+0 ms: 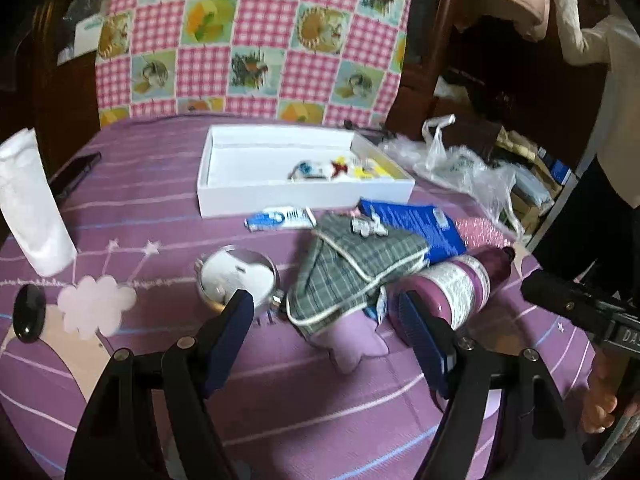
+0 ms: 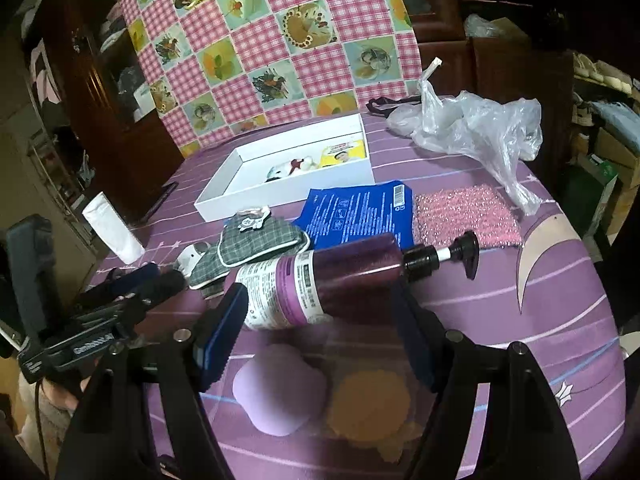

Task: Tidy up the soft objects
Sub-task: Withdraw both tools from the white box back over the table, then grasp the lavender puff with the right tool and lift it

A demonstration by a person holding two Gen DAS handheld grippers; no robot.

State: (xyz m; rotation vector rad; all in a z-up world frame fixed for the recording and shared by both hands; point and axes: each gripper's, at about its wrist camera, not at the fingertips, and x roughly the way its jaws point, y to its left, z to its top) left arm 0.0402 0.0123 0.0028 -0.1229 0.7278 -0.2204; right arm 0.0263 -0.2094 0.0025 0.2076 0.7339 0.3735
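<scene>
A grey plaid cloth pouch point(image 1: 352, 268) lies on the purple tablecloth, also in the right wrist view point(image 2: 256, 244). My left gripper point(image 1: 328, 312) is open, its fingers either side of the pouch's near end. A purple pump bottle point(image 2: 320, 280) lies on its side, and my right gripper point(image 2: 316, 304) is open around its base. The bottle shows in the left view point(image 1: 452, 284). A white box point(image 1: 224, 204) holds small items behind them. A pink sparkly sponge cloth point(image 2: 464, 216) lies to the right.
A blue packet point(image 2: 356, 208), a toothpaste tube point(image 1: 280, 218), a round metal tin point(image 1: 236, 276), a white roll point(image 1: 28, 204), a phone point(image 1: 76, 172) and a crumpled plastic bag point(image 2: 476, 128) lie about. A checked pink cloth point(image 1: 256, 36) stands behind.
</scene>
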